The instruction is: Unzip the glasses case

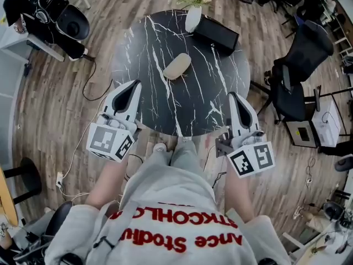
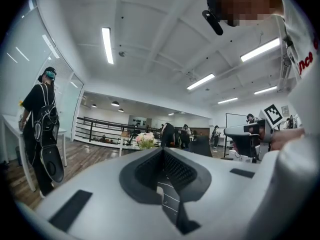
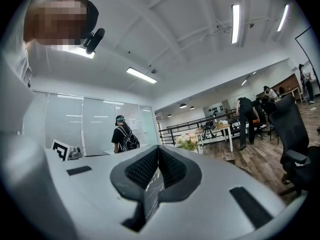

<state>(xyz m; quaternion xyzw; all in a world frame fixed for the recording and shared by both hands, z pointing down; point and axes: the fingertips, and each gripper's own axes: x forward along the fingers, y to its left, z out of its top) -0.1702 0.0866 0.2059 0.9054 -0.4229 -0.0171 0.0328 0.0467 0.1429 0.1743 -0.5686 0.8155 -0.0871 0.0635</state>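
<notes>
Both tools shut and empty, glasses case lying untouched ahead of them.

Your left tool (image 1: 134,85) and right tool (image 1: 233,95) each have their jaws pressed together with nothing between them, and both point level over the near edge of the round black marble tabletop (image 1: 215,81). The beige glasses case (image 1: 177,66) lies flat near the middle of that tabletop, beyond both tips and between them, nearer your left tool, touching neither. Its long axis runs on a diagonal, the near end towards your left and the far end towards your right. You cannot make out its zip from here. Behind it stand a vase of flowers (image 1: 193,16) and a black box (image 1: 216,34).
</notes>
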